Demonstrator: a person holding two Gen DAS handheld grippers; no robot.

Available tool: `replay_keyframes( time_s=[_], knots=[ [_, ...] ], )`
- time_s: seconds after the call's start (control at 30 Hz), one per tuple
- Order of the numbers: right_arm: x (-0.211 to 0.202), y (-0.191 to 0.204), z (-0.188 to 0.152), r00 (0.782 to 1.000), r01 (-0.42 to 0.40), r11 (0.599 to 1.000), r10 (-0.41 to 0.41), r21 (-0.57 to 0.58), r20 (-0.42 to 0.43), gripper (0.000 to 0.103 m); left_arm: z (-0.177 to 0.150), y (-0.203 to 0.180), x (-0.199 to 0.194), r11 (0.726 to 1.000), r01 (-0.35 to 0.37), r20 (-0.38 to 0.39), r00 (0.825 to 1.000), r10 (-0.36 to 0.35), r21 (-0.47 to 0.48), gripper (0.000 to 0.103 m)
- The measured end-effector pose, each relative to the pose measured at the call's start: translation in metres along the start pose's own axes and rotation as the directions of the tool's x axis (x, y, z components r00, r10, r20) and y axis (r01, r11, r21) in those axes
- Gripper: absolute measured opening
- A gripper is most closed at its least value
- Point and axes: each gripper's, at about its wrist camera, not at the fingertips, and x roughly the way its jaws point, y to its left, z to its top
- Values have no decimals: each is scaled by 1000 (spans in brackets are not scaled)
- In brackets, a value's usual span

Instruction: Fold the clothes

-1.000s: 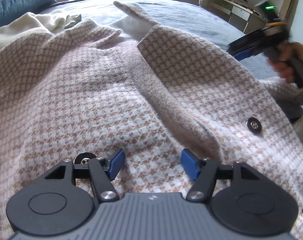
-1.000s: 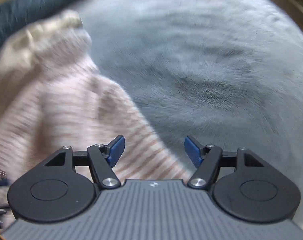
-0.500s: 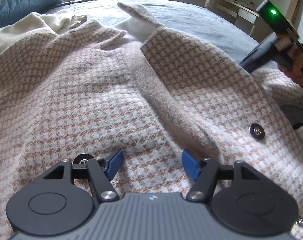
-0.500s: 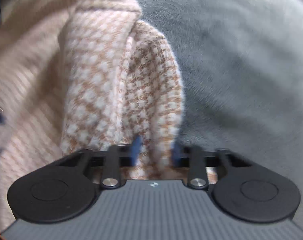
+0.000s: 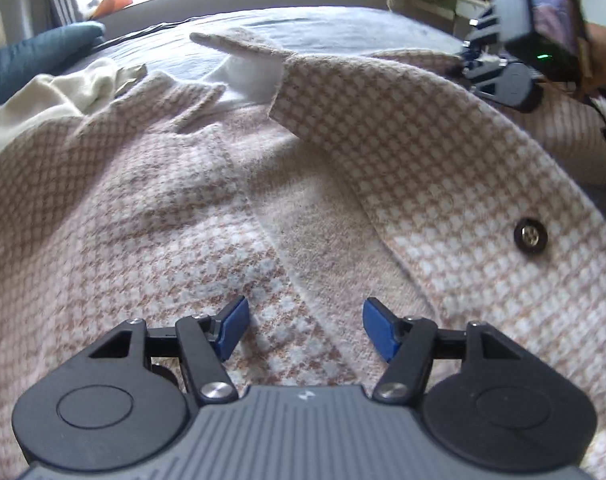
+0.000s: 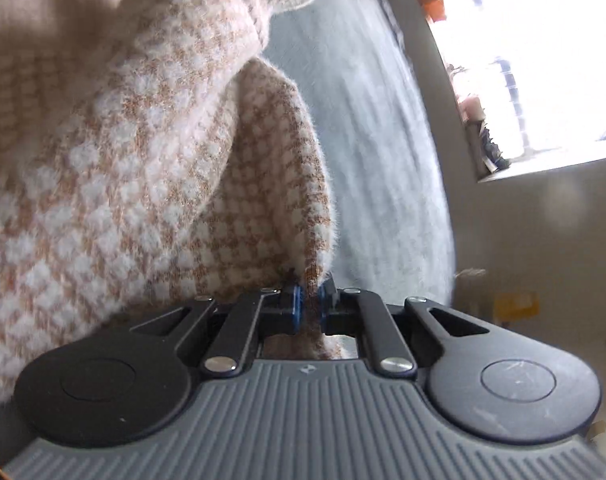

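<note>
Houndstooth jacket [image 6: 151, 152] edge clamped in right gripper [image 6: 309, 306], only R view; left gripper [image 5: 305, 328] apart, empty

Home bedroom.
Grey-blue bed [image 5: 343, 28] ahead of the tool, teal pillow [image 5: 31, 64] far left, bright window [image 6: 543, 60].

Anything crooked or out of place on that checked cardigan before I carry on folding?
Nothing damaged. The pink-and-white houndstooth knit cardigan lies unbuttoned, its right front panel flipped open, collar rumpled. The right gripper is clamped on a bunched edge; the left gripper hovers open.
</note>
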Motion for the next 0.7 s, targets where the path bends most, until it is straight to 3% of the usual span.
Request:
replay_keyframes(
  time_s=[0.17,0.27,0.33,0.37,0.4,0.47,0.53,0.6,0.67,0.7],
  knots=[
    [54,37,-9,997,-15,998,10,-66,-72,9,-3,-4,6,999,-10,11,1000,10,48,69],
    [57,35,-13,998,-29,998,26,-55,-51,12,-3,0,4,1000,3,13,1000,-3,28,69],
    [47,17,-15,997,-39,999,40,20,-60,30,-1,5,-1,1000,11,20,1000,-11,-9,69],
    [40,5,-21,996,-41,997,47,72,-79,50,1,9,-4,999,12,26,1000,-12,-30,69],
    [32,-8,-28,994,-43,991,56,126,-97,59,3,13,-9,998,9,35,999,-7,-55,69],
    [18,-29,-47,988,-44,968,78,246,-132,59,5,23,-21,993,19,50,999,-13,-112,69],
    [-5,-46,-69,986,-24,936,81,352,-148,59,5,34,-35,983,43,55,998,-34,-178,69],
    [-46,-66,-84,991,-62,873,111,484,-72,59,2,44,-50,966,79,55,996,-67,-246,69],
    [-89,-83,-91,976,-205,764,205,612,70,59,-8,49,-63,936,151,36,988,-147,-317,69],
    [-106,-84,-91,949,-305,702,280,644,144,59,-14,51,-69,916,189,26,981,-193,-354,69]
  ],
)
